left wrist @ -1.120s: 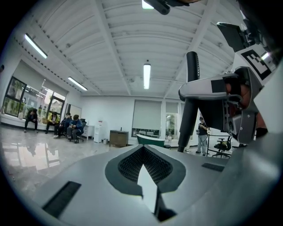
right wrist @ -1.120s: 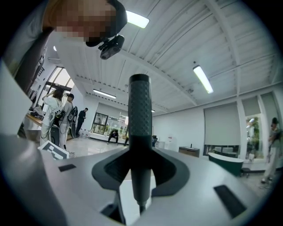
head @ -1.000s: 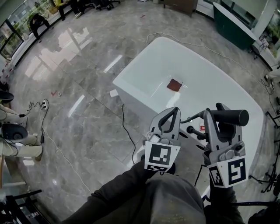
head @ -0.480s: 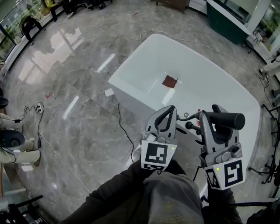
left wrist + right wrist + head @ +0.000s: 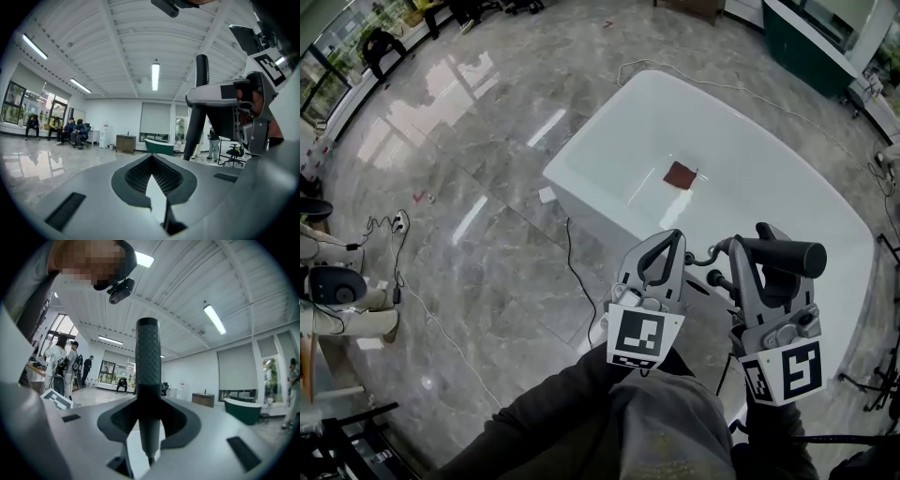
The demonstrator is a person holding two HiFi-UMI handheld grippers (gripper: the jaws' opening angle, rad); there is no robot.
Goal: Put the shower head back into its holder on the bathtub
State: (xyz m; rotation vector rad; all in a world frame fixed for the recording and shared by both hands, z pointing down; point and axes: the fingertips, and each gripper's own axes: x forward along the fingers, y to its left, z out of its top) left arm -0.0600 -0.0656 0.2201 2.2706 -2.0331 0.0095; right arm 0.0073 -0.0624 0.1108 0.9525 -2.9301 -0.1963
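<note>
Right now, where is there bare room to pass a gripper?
Bare: the bathtub basin around the red-brown square, and the marble floor left of it. Crowded: the near rim, with taps between the left gripper and the right gripper holding the shower head.

Bathtub (image 5: 600, 136) ahead; shower head (image 5: 783, 253) just right of left gripper (image 5: 667, 240)

Bright ceiling-strip light (image 5: 155, 77), glare on glossy floor (image 5: 478, 122), fisheye-warped edges, soft close-ups.
</note>
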